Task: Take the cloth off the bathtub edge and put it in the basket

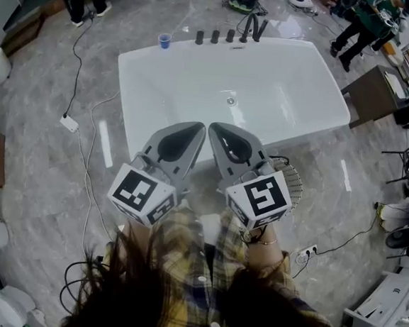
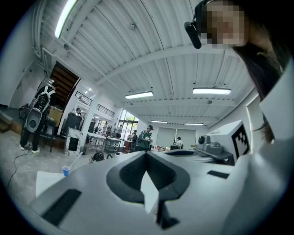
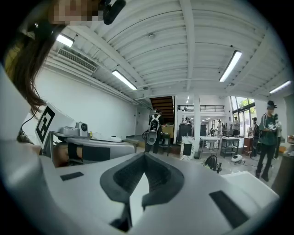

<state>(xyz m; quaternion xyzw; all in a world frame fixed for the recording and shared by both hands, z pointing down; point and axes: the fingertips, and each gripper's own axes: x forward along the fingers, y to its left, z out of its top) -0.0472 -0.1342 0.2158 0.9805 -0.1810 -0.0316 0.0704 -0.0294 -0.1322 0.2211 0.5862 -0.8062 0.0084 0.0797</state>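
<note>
Cloth: can't make it out in any view, so I can't tell its place, heading or long axis.

Counts: 1 tub, 1 basket, 1 cup, 2 grippers.

White rectangular freestanding bathtub (image 1: 183, 86): long axis runs left-right across the head view, slightly skewed. The visible rim is bare apart from the fittings on the far edge. Round metal drain (image 1: 230, 101) sits mid-floor of the tub.

Round wire basket (image 1: 297, 183): on the floor just beside the tub's near wall, toward its right end. It is mostly hidden behind the right gripper's marker cube, so its contents can't be told.

Small blue cup (image 1: 164, 41): on the tub's far rim at the left corner.

Dark fittings on the far rim: 3 short knobs (image 1: 215, 35) in a row, and a taller dark spout (image 1: 253, 27) to their right.

Left gripper (image 1: 201, 126) (image 2: 147, 154): over the tub's near rim and pointing across the tub. Jaws are closed tip to tip with nothing between them.

Right gripper (image 1: 212, 126) (image 3: 144, 156): right beside the left one, tips nearly meeting. Jaws are closed and empty.

White power strip (image 1: 69, 122) lies on the grey marble floor (image 1: 39, 180), left of the tub.
</note>
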